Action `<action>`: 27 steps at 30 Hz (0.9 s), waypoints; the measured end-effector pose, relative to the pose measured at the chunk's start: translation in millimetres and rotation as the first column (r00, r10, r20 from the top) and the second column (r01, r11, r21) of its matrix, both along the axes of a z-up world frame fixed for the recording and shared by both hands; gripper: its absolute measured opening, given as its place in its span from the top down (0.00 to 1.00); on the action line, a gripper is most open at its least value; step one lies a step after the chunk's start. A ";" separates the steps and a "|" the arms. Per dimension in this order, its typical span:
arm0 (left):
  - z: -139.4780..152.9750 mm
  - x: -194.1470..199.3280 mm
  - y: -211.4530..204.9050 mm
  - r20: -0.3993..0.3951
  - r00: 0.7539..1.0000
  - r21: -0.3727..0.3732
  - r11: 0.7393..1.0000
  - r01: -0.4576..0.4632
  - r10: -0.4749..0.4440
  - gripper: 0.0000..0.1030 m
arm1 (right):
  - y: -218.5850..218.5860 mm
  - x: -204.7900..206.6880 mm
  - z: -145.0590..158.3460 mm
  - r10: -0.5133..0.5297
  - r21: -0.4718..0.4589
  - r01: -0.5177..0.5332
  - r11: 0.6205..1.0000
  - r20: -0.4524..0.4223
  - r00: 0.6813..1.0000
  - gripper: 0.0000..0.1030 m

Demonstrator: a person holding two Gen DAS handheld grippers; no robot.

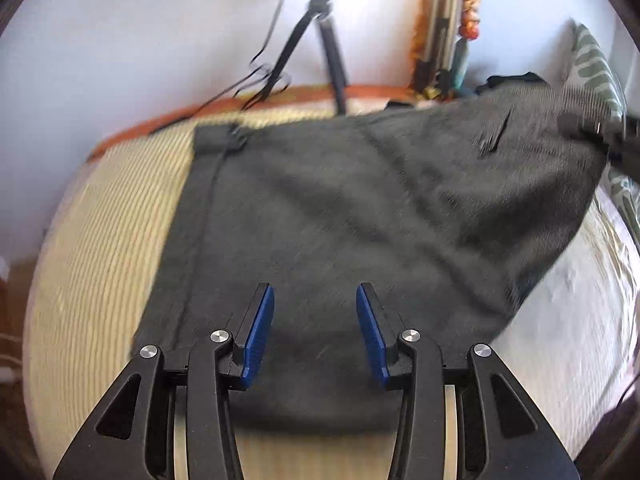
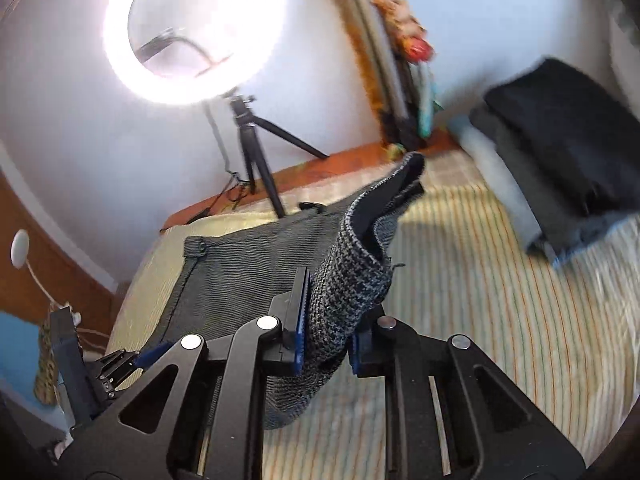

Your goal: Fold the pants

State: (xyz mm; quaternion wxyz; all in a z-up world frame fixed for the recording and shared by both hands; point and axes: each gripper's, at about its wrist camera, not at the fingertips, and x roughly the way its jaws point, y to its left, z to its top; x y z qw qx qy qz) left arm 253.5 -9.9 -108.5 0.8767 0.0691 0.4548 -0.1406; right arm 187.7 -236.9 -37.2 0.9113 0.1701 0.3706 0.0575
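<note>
Dark grey pants (image 1: 340, 216) lie spread on a striped yellow bedcover (image 1: 108, 248). My left gripper (image 1: 315, 328) is open, its blue pads just above the near part of the pants, holding nothing. My right gripper (image 2: 326, 324) is shut on a bunched edge of the pants (image 2: 352, 280) and lifts it off the bed. In the left wrist view the right gripper (image 1: 600, 136) shows at the far right, holding the raised corner. The waistband with a button (image 2: 200, 248) lies flat at the left.
A stack of folded dark clothes (image 2: 560, 148) lies on the bed at the right. A ring light (image 2: 192, 32) on a tripod (image 2: 256, 160) stands by the wall behind the bed. A patterned pillow (image 1: 596, 68) lies at the far right.
</note>
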 end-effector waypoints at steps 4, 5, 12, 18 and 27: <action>26.3 -6.8 44.0 0.071 0.995 -0.034 0.997 -0.068 0.070 0.60 | 49.3 4.1 24.5 0.104 -0.111 -0.099 0.989 0.036 0.994 0.84; 37.2 -7.5 56.5 0.099 0.991 -0.055 0.995 -0.087 0.092 0.60 | 65.0 5.6 29.1 0.131 -0.137 -0.124 0.983 0.041 0.991 0.85; 55.5 -12.3 138.4 0.096 0.962 -0.156 0.959 -0.238 0.255 0.60 | 157.4 19.9 26.9 0.297 -0.188 -0.289 0.939 0.014 0.955 0.86; 61.8 -21.1 191.4 0.123 0.928 -0.189 0.927 -0.325 0.351 0.60 | 236.7 32.3 -12.2 0.410 -0.242 -0.416 0.876 -0.076 0.909 0.86; 71.1 -31.0 224.7 0.140 0.897 -0.221 0.896 -0.385 0.420 0.60 | 306.1 37.7 -82.8 0.467 -0.357 -0.514 0.780 -0.215 0.858 0.86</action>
